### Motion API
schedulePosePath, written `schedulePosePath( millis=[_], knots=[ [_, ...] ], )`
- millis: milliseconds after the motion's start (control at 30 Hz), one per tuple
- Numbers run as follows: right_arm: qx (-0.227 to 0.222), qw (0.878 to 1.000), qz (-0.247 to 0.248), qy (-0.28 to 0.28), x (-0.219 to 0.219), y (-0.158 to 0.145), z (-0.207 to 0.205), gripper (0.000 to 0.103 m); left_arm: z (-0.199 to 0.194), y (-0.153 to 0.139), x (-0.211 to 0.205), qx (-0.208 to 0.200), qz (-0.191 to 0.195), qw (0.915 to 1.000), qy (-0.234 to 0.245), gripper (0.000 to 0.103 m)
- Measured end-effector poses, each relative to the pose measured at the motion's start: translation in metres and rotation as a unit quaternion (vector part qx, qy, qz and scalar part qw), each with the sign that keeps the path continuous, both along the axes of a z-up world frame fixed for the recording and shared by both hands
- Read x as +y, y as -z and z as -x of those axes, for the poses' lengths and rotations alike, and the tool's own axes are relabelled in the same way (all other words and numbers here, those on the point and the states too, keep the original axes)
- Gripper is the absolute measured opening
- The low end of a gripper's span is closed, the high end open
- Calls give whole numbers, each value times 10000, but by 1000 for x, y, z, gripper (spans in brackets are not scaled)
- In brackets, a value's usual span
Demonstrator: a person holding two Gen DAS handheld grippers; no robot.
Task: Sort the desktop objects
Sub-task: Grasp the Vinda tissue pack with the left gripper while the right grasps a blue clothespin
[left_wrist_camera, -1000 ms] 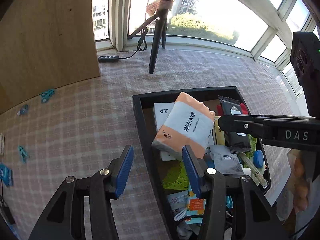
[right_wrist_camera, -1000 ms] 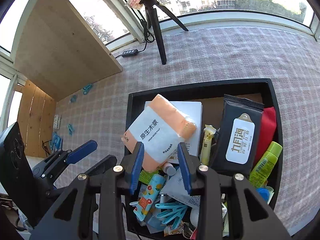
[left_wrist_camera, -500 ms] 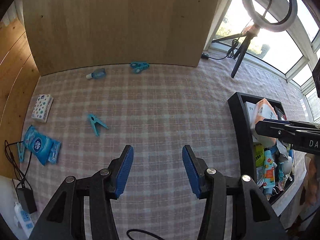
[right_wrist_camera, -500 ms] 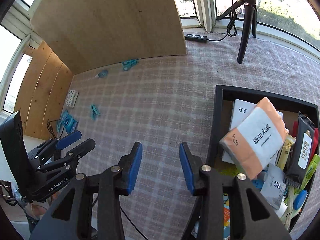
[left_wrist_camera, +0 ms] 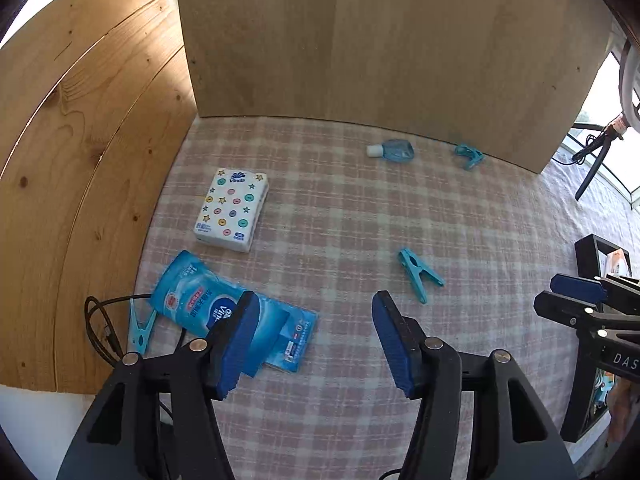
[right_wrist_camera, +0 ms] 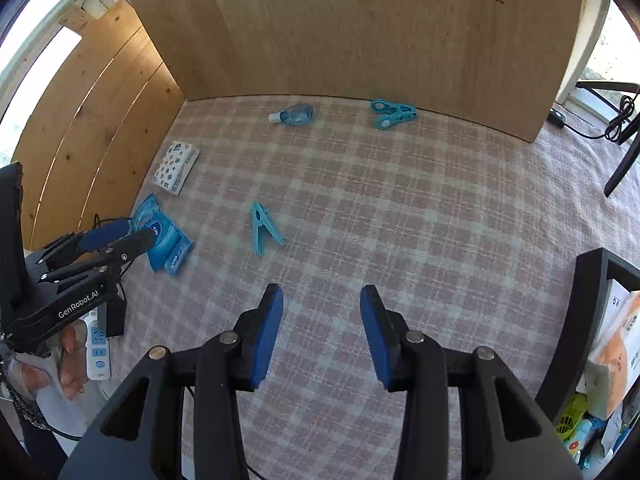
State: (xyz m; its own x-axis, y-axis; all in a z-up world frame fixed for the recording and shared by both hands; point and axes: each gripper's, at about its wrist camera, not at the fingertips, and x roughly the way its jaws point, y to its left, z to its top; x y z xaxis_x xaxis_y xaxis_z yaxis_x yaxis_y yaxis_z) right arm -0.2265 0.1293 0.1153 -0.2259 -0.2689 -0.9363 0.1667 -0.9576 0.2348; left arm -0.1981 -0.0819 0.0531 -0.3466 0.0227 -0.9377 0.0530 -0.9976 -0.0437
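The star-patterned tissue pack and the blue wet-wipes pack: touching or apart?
Apart. The left wrist view shows checked cloth between the star-patterned tissue pack and the blue wet-wipes pack.

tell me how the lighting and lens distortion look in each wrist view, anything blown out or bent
Left wrist view: the window strip at the right edge is blown out white, the plank wall bows into curves, and the checked cloth is evenly lit and sharp. Right wrist view: windows at upper left glare white, sun streaks the plank wall, the black bin bends at the right edge, and the corners vignette black.
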Motion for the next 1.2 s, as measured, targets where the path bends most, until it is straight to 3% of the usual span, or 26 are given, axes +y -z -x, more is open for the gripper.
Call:
schedulePosePath(
  millis=[333,700,800,900,967,1033,1133,1200],
  knots=[
    [-173,9971,-467,-570,-74,48,46,51,65,38,-49,-268,177,9993,-167,70],
    [-426,9928,-768,-808,-91,86,65,52,97,80,-64,-584,210,9977,-284,70],
    [-434,9928,-772,-807,-90,89,66,52,98,85,-65,-638,169,9972,-339,66],
    [-412,9925,-802,-829,-90,89,66,52,98,91,-68,-695,22,9966,-449,54],
    [-414,9916,-863,-868,-92,90,64,52,97,94,-67,-722,56,9962,-487,51],
    [-386,9899,-951,-978,-96,90,59,48,94,94,-64,-681,97,9965,-485,50],
    [-348,9890,-996,-1039,-98,88,50,28,87,91,-62,-663,-17,9965,-515,49],
    [-395,9907,-845,-987,-93,88,46,28,79,87,-58,-621,-10,9968,-510,49]
  ],
)
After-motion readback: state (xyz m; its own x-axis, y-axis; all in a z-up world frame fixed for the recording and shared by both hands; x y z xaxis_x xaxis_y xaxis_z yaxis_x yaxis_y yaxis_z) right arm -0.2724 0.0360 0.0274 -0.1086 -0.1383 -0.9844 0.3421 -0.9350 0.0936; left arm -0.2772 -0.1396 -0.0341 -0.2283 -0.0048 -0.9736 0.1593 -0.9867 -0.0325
